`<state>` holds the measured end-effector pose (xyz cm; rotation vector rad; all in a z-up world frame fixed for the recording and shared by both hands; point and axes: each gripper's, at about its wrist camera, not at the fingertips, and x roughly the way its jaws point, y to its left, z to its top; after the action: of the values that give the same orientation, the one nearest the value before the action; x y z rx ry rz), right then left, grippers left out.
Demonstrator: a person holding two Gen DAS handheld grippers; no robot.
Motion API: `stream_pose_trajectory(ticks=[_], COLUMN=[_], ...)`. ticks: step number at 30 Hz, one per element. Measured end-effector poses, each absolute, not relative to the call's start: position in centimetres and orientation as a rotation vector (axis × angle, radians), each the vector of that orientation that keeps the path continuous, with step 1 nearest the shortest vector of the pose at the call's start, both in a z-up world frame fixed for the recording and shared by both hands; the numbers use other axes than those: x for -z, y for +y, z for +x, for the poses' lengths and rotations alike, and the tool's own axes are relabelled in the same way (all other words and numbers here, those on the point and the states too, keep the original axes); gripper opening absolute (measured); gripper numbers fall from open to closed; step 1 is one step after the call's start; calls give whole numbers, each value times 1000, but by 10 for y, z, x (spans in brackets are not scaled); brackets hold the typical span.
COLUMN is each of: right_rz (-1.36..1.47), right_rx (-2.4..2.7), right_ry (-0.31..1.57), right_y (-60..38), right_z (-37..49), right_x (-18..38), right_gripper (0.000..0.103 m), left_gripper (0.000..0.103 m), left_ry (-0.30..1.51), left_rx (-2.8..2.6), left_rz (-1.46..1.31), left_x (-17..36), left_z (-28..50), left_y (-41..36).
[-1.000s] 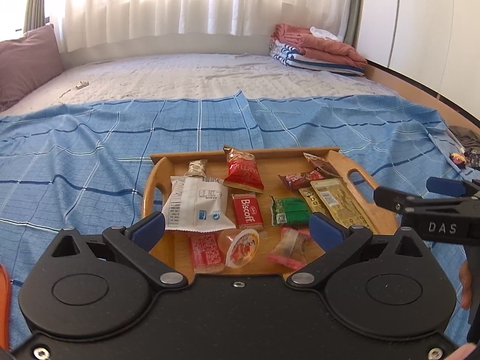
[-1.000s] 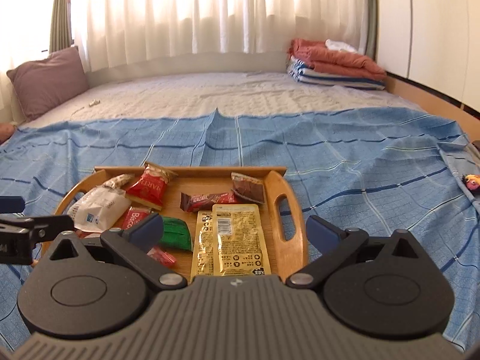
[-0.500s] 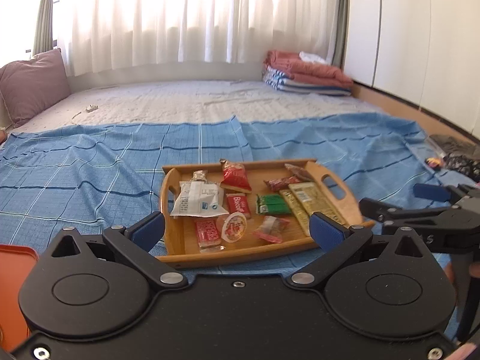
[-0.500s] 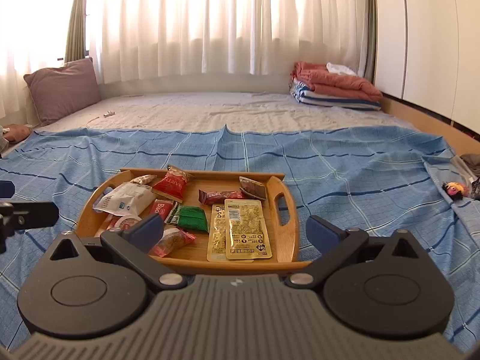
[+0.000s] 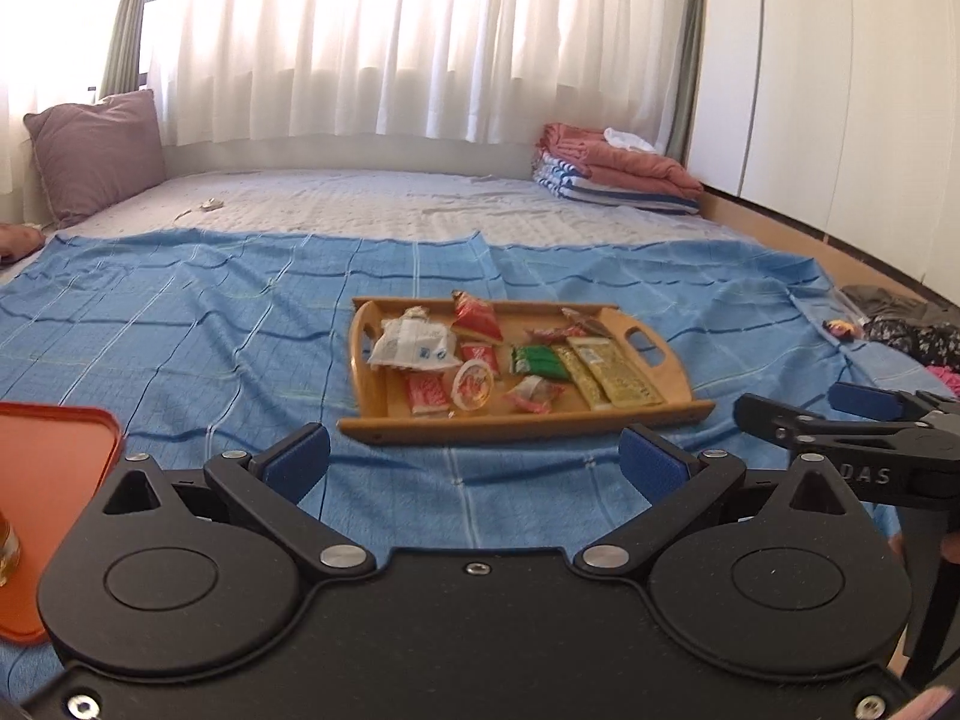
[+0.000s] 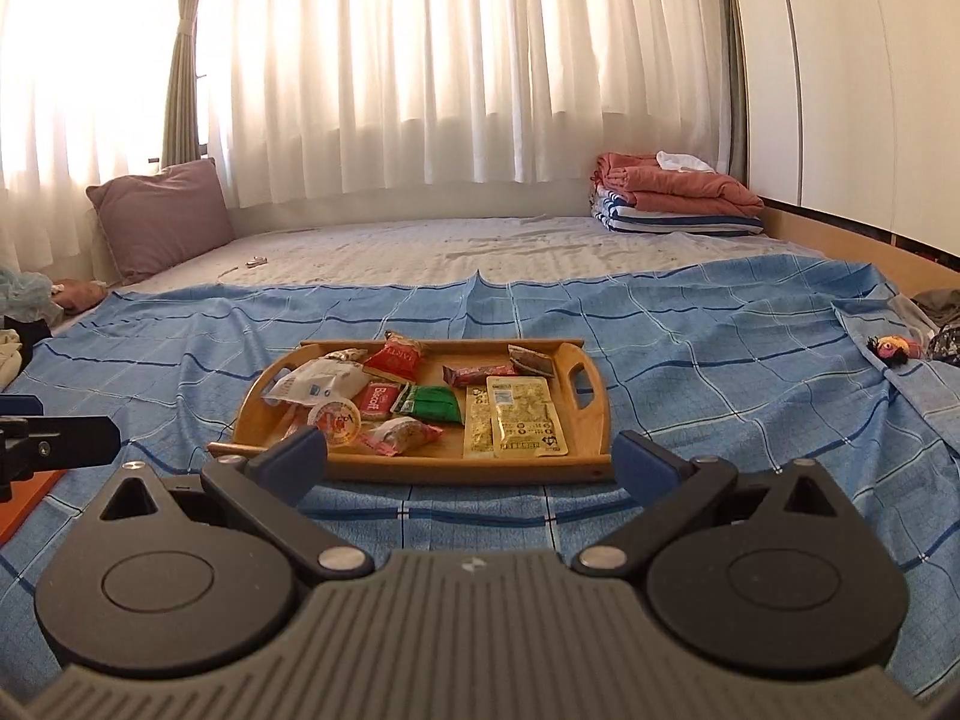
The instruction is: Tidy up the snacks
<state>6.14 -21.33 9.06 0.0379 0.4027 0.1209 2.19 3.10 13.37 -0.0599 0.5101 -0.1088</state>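
Left wrist view: left claw (image 5: 474, 459) is held spread and empty above the blue checked sheet (image 5: 180, 324), short of the wooden tray (image 5: 522, 423). Right claw (image 6: 469, 457) is likewise spread, nothing pinched, just short of the tray's near rim. Tray is set flat on the sheet with the snacks inside: white packet (image 5: 411, 345) at the tray's far left, Biscoff pack (image 6: 378, 401) and green packet (image 6: 433, 403) at the tray's centre, two yellow sachets (image 6: 516, 425) at the tray's right, round cup (image 6: 334, 420) near the front rim. An orange tray (image 5: 45, 480) is seen well left of the wooden tray.
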Motion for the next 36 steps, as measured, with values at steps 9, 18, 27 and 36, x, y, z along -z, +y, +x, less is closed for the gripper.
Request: stream_pose_trajectory(ticks=[9, 18, 27, 36], right_rz=[44, -15, -14, -44], right_rx=[-118, -96, -79, -68], right_ry=[465, 530, 626, 573], right_y=[-213, -200, -196, -192], right_z=[63, 80, 95, 90], right_x=[-37, 8, 32, 37], right_gripper=[103, 103, 103, 103], left_gripper=[103, 103, 103, 103], left_ry=[551, 647, 677, 673], left_rx=[36, -8, -29, -35], left_rz=[-43, -32, 0, -18], left_x=[-79, -20, 8, 11], left_z=[37, 67, 76, 79], left_y=[34, 30, 26, 27])
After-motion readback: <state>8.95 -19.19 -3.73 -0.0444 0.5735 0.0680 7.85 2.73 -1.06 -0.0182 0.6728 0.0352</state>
